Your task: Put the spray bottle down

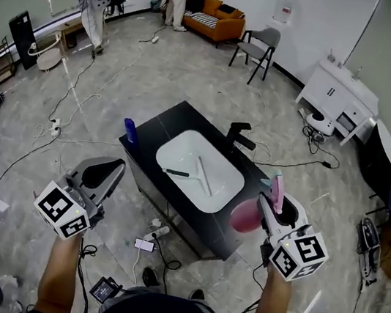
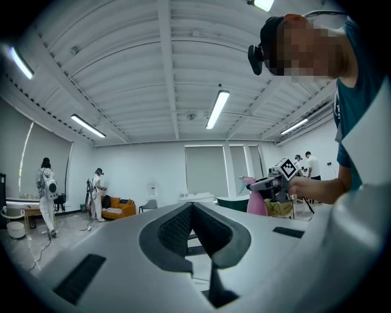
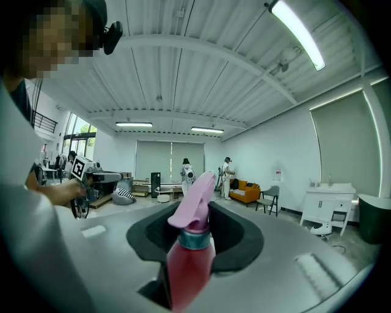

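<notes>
Pink spray bottle (image 1: 248, 216): clamped near its neck by the right gripper (image 1: 275, 203), held above the counter's right end, not yet down.
Left gripper (image 1: 106, 173): jaws pressed together, empty, held clear.
Surface: black counter (image 1: 179, 120) around a white sink (image 1: 181, 155); its bare rim probably suits placement.
Room: grey floor (image 1: 195, 70), trailing cables (image 1: 72, 94).
</notes>
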Demonstrator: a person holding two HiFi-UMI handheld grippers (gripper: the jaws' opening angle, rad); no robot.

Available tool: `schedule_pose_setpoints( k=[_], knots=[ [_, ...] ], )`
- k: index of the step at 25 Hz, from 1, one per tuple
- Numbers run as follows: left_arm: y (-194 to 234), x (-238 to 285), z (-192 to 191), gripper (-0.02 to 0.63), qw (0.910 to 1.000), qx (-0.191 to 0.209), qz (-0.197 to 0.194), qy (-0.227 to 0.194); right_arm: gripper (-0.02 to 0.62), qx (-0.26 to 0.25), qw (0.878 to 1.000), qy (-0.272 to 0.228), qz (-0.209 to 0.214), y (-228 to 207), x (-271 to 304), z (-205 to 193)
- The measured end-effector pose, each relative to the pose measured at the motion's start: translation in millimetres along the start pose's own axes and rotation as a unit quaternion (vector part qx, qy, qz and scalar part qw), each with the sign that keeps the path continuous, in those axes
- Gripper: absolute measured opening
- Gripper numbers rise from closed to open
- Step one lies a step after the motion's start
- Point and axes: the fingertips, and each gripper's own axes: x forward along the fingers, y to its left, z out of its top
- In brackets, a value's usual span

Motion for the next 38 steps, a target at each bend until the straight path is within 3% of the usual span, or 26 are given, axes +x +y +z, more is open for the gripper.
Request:
schedule_pose_setpoints(
  k=[6,13,26,38],
  knots=[
    [43.0,-7.0,-6.9,0.003,0.9999,0.006,-0.009,0.004,0.143,-0.012,1.0,-0.007,-0.023,4.6,35.7,9.2],
    [74.5,-6.5,-14.8,0.003,1.0,0.001,0.006,0.007,0.143,-0.019,1.0,-0.009,-0.019,-5.3,76.6,14.4],
    [96.4,10.9,-4.5,0.003,0.9972,0.02,0.069,0.022,0.143,-0.011,0.999,-0.02,0.034,-60.9,163.5,17.1],
    [126.4,19.1,-20.5,0.003,0.9893,0.011,0.136,0.05,0.143,-0.024,0.995,-0.016,0.093,-95.0,285.8,9.4]
  ],
)
